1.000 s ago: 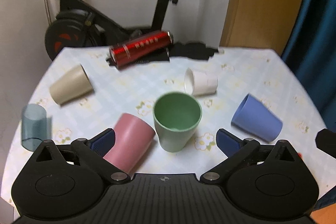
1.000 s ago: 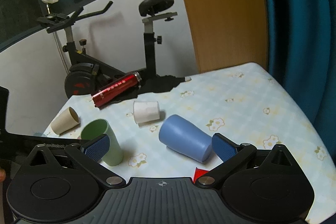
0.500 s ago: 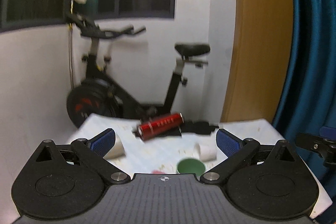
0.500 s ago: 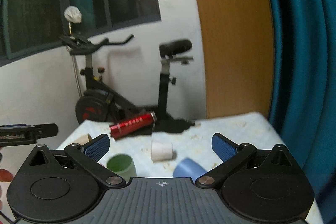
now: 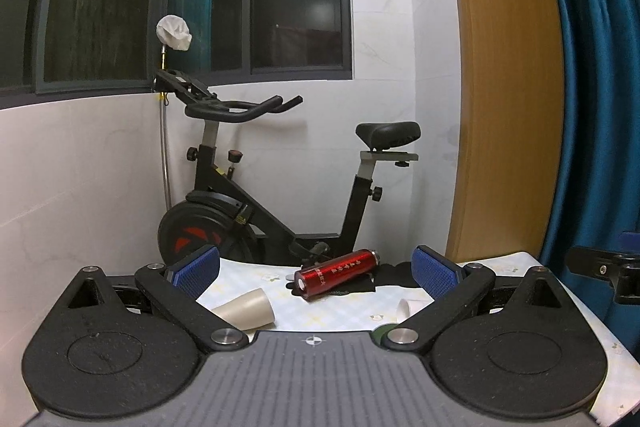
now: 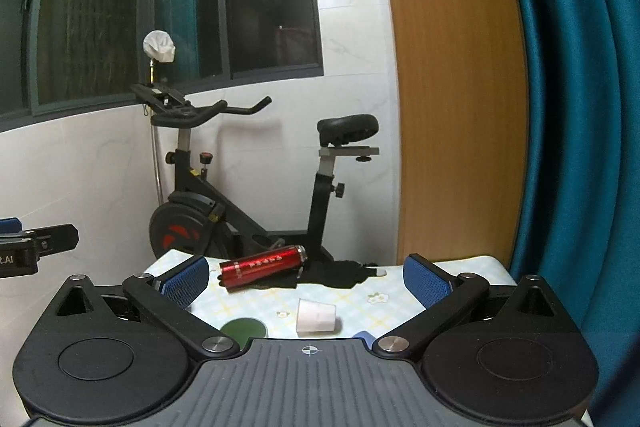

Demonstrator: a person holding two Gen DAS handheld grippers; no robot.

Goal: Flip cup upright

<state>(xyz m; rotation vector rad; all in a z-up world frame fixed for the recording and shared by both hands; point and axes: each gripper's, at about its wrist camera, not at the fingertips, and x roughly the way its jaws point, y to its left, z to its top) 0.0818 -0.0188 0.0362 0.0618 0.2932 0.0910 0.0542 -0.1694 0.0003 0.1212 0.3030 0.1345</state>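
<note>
Both grippers are raised, level with the table, and tilted up toward the wall. My left gripper [image 5: 316, 273] is open and empty. Past it a beige cup [image 5: 245, 311] lies on its side, and a white cup [image 5: 409, 307] lies behind the right finger. My right gripper [image 6: 306, 277] is open and empty. Below it stands the green cup [image 6: 244, 330], upright, with only its rim showing. A white cup [image 6: 316, 317] lies on its side. A sliver of the blue cup [image 6: 363, 335] shows at the gripper body's edge. The green rim also shows in the left wrist view [image 5: 382, 331].
A red bottle [image 5: 336, 274] lies on its side at the table's far edge beside a black cloth [image 6: 340, 273]. An exercise bike [image 5: 248, 211] stands behind the table [image 5: 320, 311]. A wooden panel [image 5: 504, 107] and blue curtain [image 6: 580, 107] are at the right.
Both grippers have lifted and tilted up from looking down on the cups to looking across the table at the wall. The pink, grey and blue cups have dropped out of view.
</note>
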